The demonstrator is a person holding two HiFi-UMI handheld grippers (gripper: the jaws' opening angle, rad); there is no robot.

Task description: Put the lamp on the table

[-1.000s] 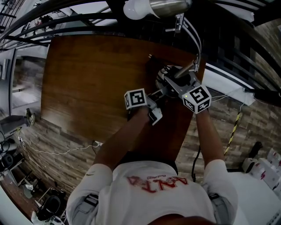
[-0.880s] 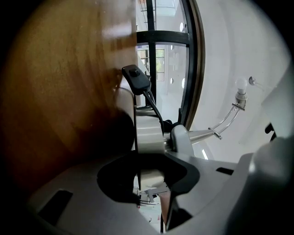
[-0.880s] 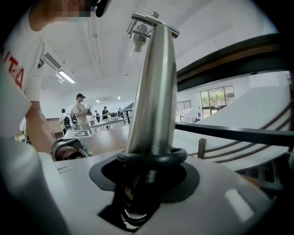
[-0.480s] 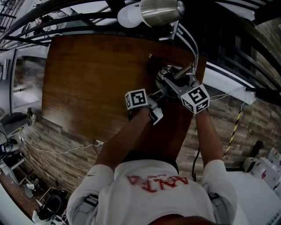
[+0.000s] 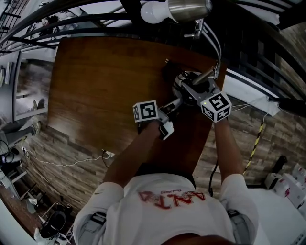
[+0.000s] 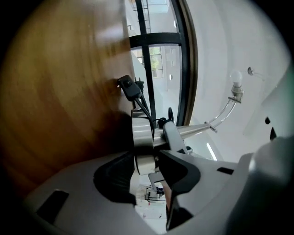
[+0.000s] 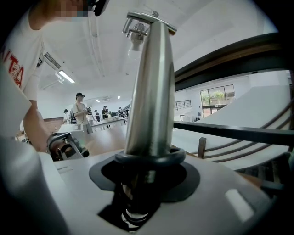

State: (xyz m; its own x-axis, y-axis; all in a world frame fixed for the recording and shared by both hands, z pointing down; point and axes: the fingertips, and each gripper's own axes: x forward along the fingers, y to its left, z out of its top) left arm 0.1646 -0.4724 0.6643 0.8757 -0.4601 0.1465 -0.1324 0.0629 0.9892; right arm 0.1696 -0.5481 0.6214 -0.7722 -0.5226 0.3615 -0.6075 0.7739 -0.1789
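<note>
Head view: a person leans over a dark wooden table with a gripper in each hand. The lamp stands at the table's far right corner, its round metal base on or just above the wood; I cannot tell which. Its bulb hangs close under the camera. The left gripper reaches to the near rim of the base, and the right gripper sits at the foot of the stem.

Left gripper view: the jaws stand a narrow way apart, closed on the edge of the silver base. The base's flat face lies toward the wood. A black cord runs off beside it.

Right gripper view: the jaws are clamped round the polished stem, which rises straight up between them.
</note>
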